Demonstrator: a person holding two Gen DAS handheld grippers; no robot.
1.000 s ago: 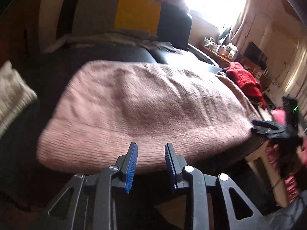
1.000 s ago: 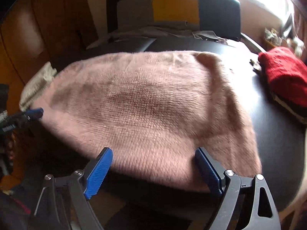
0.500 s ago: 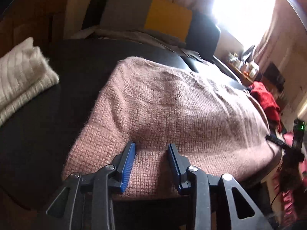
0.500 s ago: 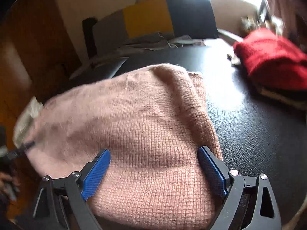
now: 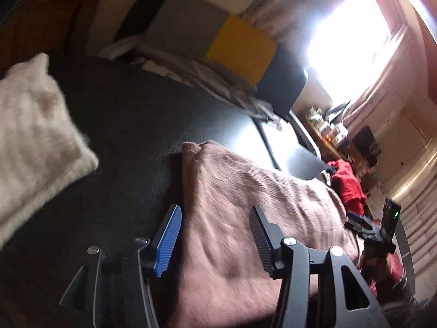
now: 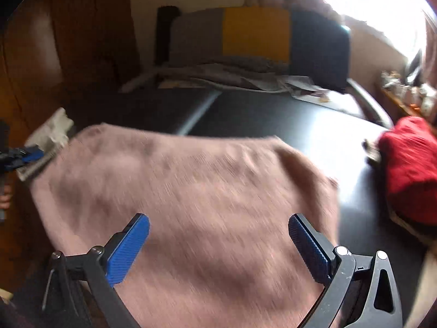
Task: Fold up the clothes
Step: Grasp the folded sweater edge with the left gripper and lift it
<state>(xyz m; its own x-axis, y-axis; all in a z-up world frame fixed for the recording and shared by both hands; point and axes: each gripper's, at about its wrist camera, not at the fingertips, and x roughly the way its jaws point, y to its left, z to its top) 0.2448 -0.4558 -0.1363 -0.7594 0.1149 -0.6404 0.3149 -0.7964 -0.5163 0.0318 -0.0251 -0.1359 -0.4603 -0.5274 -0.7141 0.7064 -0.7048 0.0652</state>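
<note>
Sweater (image 6: 191, 191) under spread fingers (image 6: 128, 248)

Blurring across the pink knit (image 6: 196, 196), weave unreadable. Running off the bottom edge under the right gripper (image 6: 218, 246). Smearing on the white knit (image 5: 32, 125), cut by the left edge. Red garment (image 6: 409, 169) leaving the right edge. Window (image 5: 352, 41) glaring out, shelf clutter (image 5: 327, 128) too small to tell.

sweater (image 6: 191, 191) lies on table (image 6: 273, 112)
</note>
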